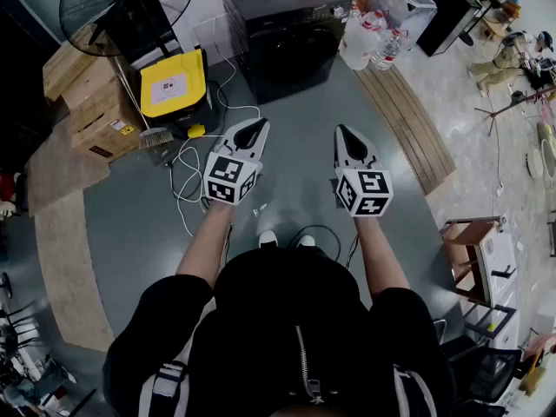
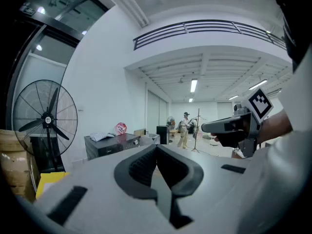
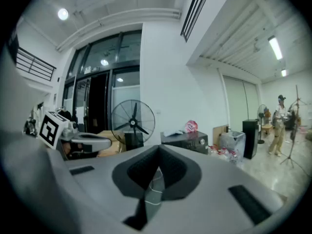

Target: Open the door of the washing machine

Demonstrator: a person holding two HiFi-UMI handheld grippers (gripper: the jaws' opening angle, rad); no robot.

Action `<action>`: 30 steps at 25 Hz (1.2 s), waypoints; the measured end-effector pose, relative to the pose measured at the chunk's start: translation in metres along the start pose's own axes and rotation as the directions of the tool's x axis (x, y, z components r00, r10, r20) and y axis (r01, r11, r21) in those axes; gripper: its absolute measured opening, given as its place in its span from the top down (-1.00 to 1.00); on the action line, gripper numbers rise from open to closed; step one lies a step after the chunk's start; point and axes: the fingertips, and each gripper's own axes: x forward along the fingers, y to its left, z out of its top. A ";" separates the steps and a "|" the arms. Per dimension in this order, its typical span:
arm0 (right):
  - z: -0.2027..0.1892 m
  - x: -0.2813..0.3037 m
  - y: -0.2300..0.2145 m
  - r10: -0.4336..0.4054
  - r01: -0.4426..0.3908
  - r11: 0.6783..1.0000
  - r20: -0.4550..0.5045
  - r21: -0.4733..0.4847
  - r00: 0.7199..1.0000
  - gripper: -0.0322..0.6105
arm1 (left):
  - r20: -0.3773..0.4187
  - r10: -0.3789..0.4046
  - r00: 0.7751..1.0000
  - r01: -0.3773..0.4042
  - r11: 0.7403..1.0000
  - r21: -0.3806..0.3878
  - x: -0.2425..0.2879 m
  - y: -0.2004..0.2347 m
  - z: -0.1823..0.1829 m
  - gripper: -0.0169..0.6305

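Noted washing machine (image 1: 287, 33) well ahead of both grippers, out of reach. Judged its dark front door (image 1: 295, 59) rigid, hinged, latched, smooth and likely slippery. Best taken at an edge recess opposite the hinge, though could not make out which side. Found left gripper (image 1: 252, 133) and right gripper (image 1: 347, 139) both pressed together, empty, pointing toward the machine.
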 end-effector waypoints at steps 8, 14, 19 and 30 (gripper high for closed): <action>-0.006 0.012 0.026 0.000 0.000 1.000 -0.013 -0.030 1.000 0.89 | 0.023 -0.050 0.998 0.050 0.999 -0.007 -0.007 0.017 -0.004 0.95; -0.026 0.018 0.023 -0.005 0.007 1.000 -0.057 0.027 0.998 0.89 | 0.005 -0.067 0.998 0.067 0.997 -0.023 0.007 0.023 -0.018 0.95; -0.024 0.037 0.004 -0.001 0.002 1.000 -0.041 0.019 0.999 0.89 | -0.006 -0.068 0.998 0.068 0.997 -0.025 0.037 0.032 -0.023 0.95; -0.004 0.149 -0.093 0.044 -0.042 0.998 -0.028 0.047 0.999 0.89 | -0.048 -0.024 0.999 0.022 0.999 -0.023 0.165 0.080 -0.012 0.95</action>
